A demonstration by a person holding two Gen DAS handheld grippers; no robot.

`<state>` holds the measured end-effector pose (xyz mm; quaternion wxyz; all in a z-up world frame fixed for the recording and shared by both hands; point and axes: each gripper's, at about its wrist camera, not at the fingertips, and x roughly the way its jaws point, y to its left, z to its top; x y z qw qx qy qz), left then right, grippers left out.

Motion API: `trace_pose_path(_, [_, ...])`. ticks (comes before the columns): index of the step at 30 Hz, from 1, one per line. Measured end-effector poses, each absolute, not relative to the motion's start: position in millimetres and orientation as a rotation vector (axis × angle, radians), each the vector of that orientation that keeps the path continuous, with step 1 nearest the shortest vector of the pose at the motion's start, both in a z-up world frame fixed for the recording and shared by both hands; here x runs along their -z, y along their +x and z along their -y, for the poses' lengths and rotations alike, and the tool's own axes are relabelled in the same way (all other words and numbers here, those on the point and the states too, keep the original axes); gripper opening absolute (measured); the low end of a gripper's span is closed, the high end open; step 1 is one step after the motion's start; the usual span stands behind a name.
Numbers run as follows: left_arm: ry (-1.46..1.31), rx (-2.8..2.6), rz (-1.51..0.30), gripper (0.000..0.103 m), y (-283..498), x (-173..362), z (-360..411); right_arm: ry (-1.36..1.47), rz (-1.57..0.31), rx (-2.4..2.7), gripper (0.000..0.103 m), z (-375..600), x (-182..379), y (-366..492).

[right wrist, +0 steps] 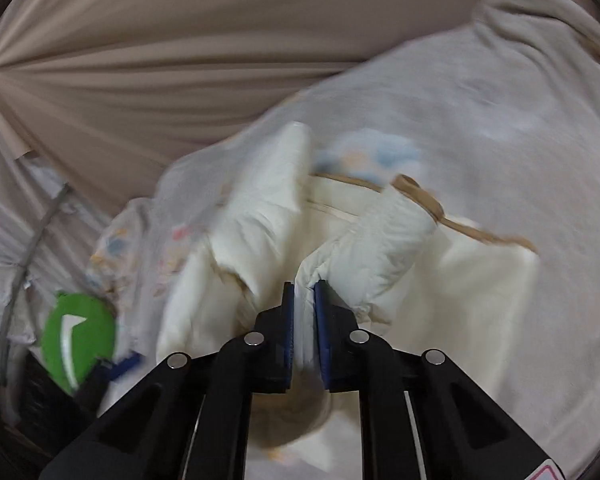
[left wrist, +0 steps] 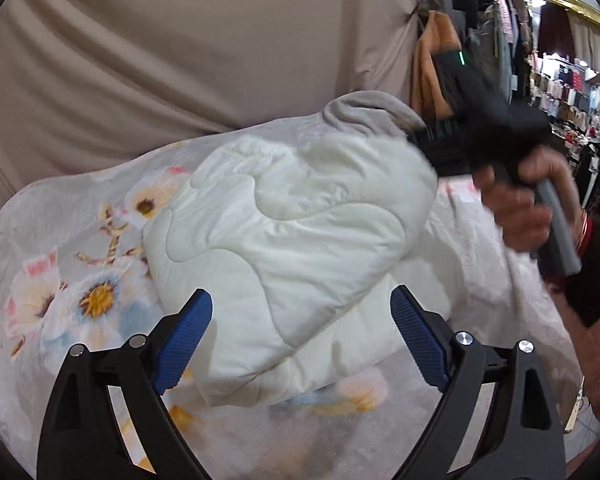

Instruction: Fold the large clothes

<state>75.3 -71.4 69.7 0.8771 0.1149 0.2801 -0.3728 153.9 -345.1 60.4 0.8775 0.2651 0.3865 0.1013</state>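
Two grippers over one cream quilted jacket (left wrist: 284,232), bunched in a heap at the middle of a floral sheet (left wrist: 60,280) spread on the bench. Left gripper (left wrist: 300,316) released, blue fingers (left wrist: 184,340) spread wide at 7 and 5 o'clock around the near edge of the jacket, not pressing on it. Right gripper (right wrist: 304,320) clenched on a fold of the jacket's cream fabric, a thin pleat pinched between its blue fingers (right wrist: 322,332); seen from the left wrist at 2 o'clock as a blurred black body with a small green light, held by a hand (left wrist: 516,204) on a grey handle, dark sleeve and red bangle at the wrist. Tan trim strip (right wrist: 436,212) running across the jacket at 1 o'clock in the right wrist view. Beige draped curtain (left wrist: 180,60) filling the background from 9 to 12 o'clock. Hanging clothes (left wrist: 564,92) on racks at 2 o'clock, an orange-tan jacket (left wrist: 432,68) nearest. Green round sticker with a white arrow mark (right wrist: 78,336) at 8 o'clock in the right wrist view, on the left gripper. No readable writing.
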Motion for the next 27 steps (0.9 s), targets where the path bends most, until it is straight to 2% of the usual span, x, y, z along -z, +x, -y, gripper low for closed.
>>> trace_pose_path(4, [0.138,0.643,-0.577,0.088,75,-72,24,0.319,-0.762,-0.447,0.011,226,-126,195])
trace_pose_path(6, [0.076,0.534,-0.582,0.088,74,-69,-8,0.237,-0.758,-0.64,0.017,159,-142,209])
trace_pose_path(7, [0.053,0.491,-0.586,0.089,74,-66,-20,0.211,-0.752,-0.688,0.021,138,-147,211])
trace_pose_path(10, [-0.019,0.392,-0.628,0.09,79,-54,-59,0.156,-0.653,-0.731,0.022,116,-169,198])
trace_pose_path(11, [-0.038,0.372,-0.65,0.09,83,-50,-70,0.164,-0.612,-0.723,0.025,128,-175,190])
trace_pose_path(12, [-0.059,0.359,-0.665,0.09,86,-47,-79,0.195,-0.573,-0.68,0.038,152,-177,182])
trace_pose_path(13, [-0.074,0.357,-0.673,0.09,89,-45,-86,0.218,-0.552,-0.617,0.046,175,-174,175])
trace_pose_path(16, [-0.118,0.341,-0.7,0.09,104,-38,-106,0.3,-0.582,-0.306,0.052,272,-132,144])
trace_pose_path(20, [-0.168,0.276,-0.702,0.091,137,-35,-136,0.44,-0.754,0.028,0.052,377,-36,103])
trace_pose_path(25, [-0.273,0.29,-0.743,0.091,213,-33,-158,0.579,-0.848,0.043,0.052,411,22,115])
trace_pose_path(26, [-0.271,0.301,-0.763,0.091,226,-31,-157,0.584,-0.841,0.029,0.05,409,22,125])
trace_pose_path(27, [-0.265,0.315,-0.784,0.09,237,-28,-152,0.589,-0.837,0.009,0.039,404,21,134])
